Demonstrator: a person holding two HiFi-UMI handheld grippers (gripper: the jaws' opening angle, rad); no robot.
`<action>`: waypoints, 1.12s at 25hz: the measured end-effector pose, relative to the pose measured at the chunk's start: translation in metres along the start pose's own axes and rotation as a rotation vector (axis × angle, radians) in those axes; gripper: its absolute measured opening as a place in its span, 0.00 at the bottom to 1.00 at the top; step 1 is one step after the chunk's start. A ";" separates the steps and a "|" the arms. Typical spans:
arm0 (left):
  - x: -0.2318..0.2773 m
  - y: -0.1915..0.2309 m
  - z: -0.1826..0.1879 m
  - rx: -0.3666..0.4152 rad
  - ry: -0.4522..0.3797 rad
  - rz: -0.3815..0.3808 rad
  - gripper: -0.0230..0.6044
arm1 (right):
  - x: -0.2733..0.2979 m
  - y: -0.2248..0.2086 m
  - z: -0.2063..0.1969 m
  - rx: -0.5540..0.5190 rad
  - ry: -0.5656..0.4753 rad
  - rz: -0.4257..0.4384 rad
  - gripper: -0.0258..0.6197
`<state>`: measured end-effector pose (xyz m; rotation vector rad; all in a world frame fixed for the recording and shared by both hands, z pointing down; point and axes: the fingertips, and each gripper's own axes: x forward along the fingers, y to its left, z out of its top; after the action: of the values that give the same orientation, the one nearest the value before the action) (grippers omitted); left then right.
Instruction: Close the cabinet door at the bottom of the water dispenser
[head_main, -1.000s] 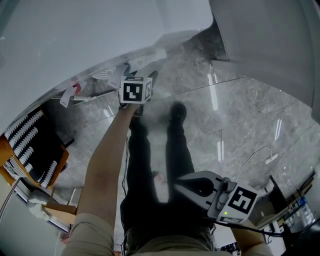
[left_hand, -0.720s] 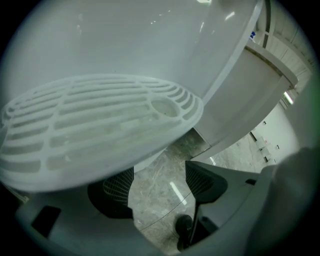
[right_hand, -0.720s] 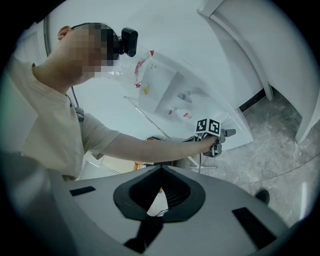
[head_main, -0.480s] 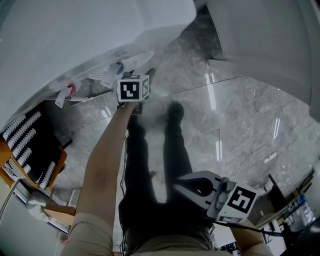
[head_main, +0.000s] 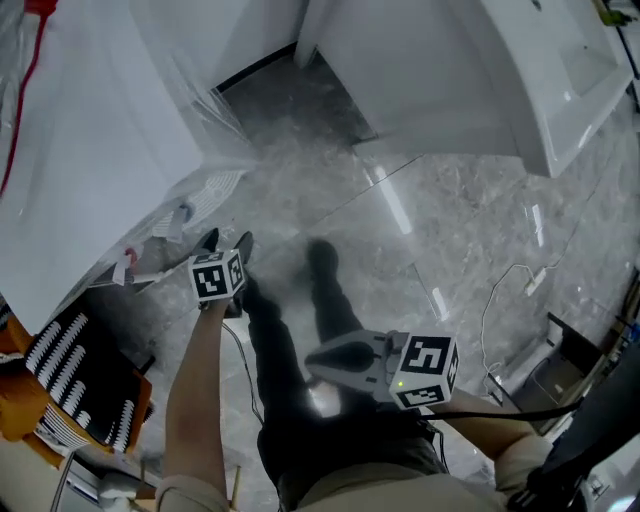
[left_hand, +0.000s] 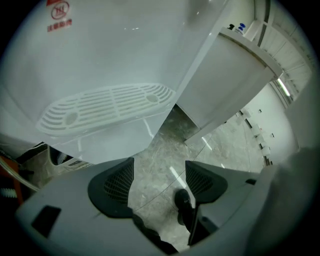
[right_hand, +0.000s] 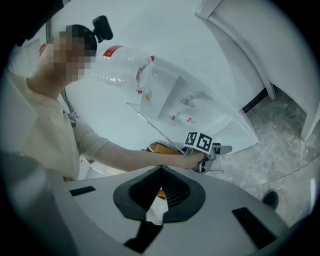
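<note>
**At the foot of the water dispenser: left hand-held gripper hanging open by the cabinet door**

Toward the left of the head view, the water dispenser (head_main: 100, 120) is filling the upper corner with its white body. The left hand-held gripper (head_main: 225, 242) is reaching down on an outstretched arm to hover just beside its base. Its own view shows the jaws standing apart with only grey floor (head_main: 450, 220) and the person's shoe (left_hand: 182, 200) between them. That suits pushing a panel with the tool's body, not pinching anything.

In the right gripper view, the cabinet door (right_hand: 225, 125) is sitting at the lower end of the dispenser, below the upturned bottle (right_hand: 120, 67), with the left hand-held gripper just beside it. I am seeing no dark gap along that white front, so it may be lying flush. The angle is too steep for me to say so firmly.

The scene fits a tool about to nudge the door home, or one hanging beside a door already home.

Low in the middle of the head view, the right hand-held gripper (head_main: 318, 360) is being held back near the waist. Its jaws are together on nothing and well apart from the dispenser, seemingly just to keep out of the way.
</note>
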<state>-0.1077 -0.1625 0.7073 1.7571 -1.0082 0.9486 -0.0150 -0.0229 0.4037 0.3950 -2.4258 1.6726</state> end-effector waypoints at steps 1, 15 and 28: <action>-0.008 -0.002 -0.001 0.003 0.003 -0.007 0.53 | -0.001 0.001 0.007 0.021 -0.030 -0.001 0.06; -0.211 -0.077 0.034 -0.011 -0.155 -0.070 0.53 | -0.054 0.090 0.102 0.034 -0.250 0.101 0.06; -0.408 -0.178 0.131 0.176 -0.523 -0.101 0.09 | -0.085 0.203 0.163 -0.236 -0.254 0.225 0.06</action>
<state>-0.0771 -0.1344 0.2449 2.2478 -1.1674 0.5313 0.0053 -0.0970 0.1406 0.3266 -2.9122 1.4653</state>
